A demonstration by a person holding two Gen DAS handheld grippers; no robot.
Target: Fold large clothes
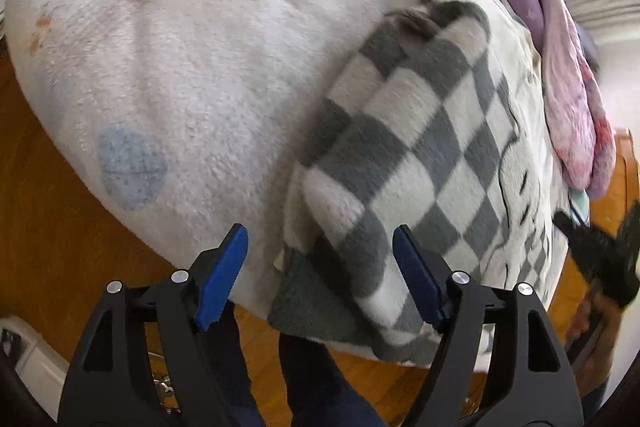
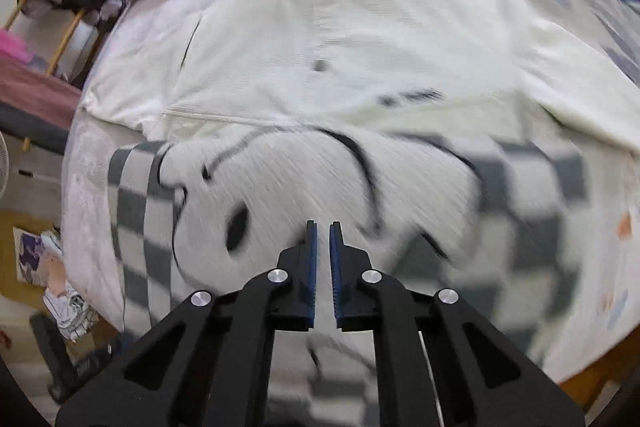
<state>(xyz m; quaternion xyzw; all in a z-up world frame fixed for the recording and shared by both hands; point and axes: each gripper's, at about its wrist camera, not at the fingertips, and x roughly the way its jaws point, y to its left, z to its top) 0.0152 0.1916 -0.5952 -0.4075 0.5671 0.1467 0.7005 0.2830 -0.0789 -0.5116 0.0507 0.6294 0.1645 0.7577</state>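
Meanwhile the left claw (image 1: 320, 239) hangs spread wide above the folded checkered garment (image 1: 404, 155) on the bed (image 1: 180, 47); the right claw (image 2: 323, 227) is nearly pressed together, pinching nothing.

We find the left gripper (image 1: 320, 239) with its jaws set wide apart, blue pads (image 1: 222, 277) facing inward across a broad gap — nothing is held between them. The black frame is level, pointing forward and down. The right gripper (image 2: 323, 239) has its jaws drawn nearly together, only a thin slit left between the blue pads (image 2: 312, 275); we see nothing gripped there. In the left wrist view it shows blurred at the right edge.
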